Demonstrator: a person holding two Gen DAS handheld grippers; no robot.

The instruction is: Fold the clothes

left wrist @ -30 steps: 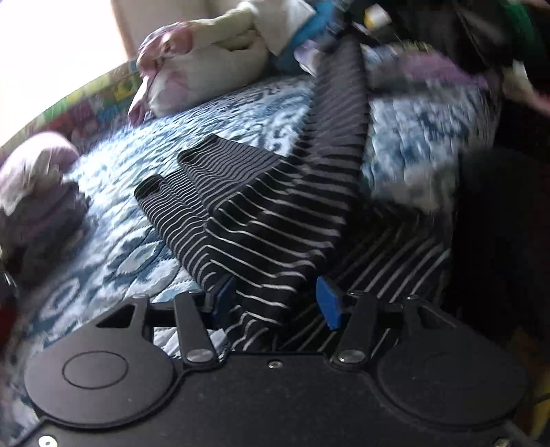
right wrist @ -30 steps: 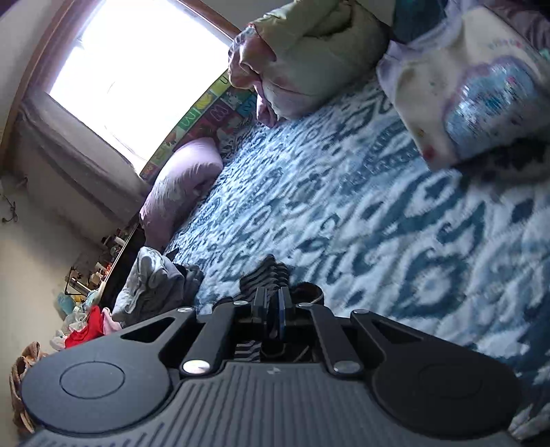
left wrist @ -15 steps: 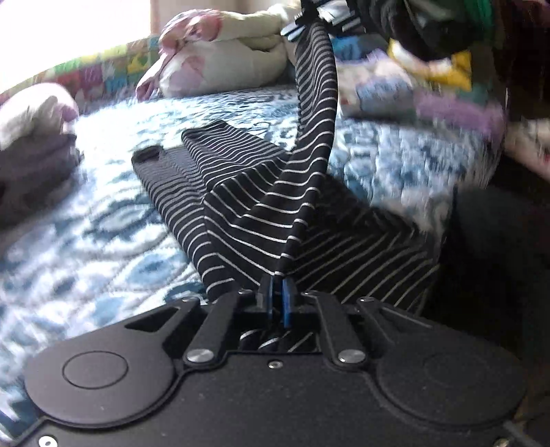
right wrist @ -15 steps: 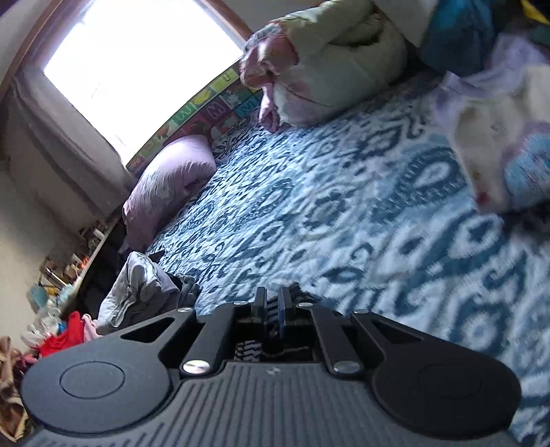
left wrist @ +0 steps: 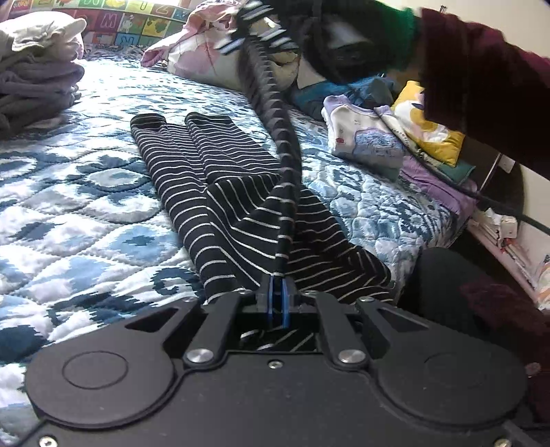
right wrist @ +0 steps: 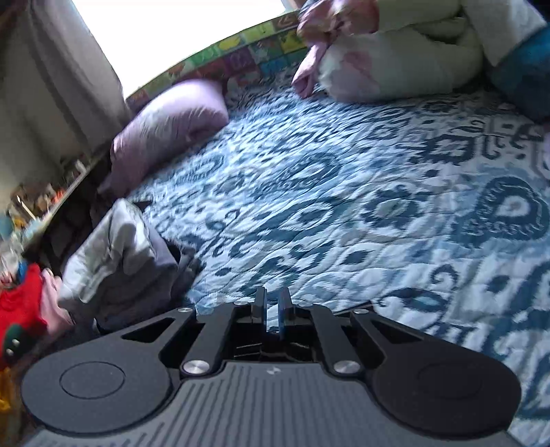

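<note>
- Blue-and-white patterned quilt [left wrist: 86,220] covers the bed.
- Left gripper [left wrist: 277,302] is clamped on the black striped garment [left wrist: 227,192].
- Garment's long axis runs away, legs pointing far-left.
- One taut strip rises to the right gripper [left wrist: 261,27], also clamped on it.

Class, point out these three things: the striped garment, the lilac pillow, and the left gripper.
striped garment [left wrist: 220,178], left wrist view, on the flat part lying on the quilt.
lilac pillow [right wrist: 172,127], right wrist view, on its top face.
left gripper [left wrist: 279,292], left wrist view, between its fingertips.
</note>
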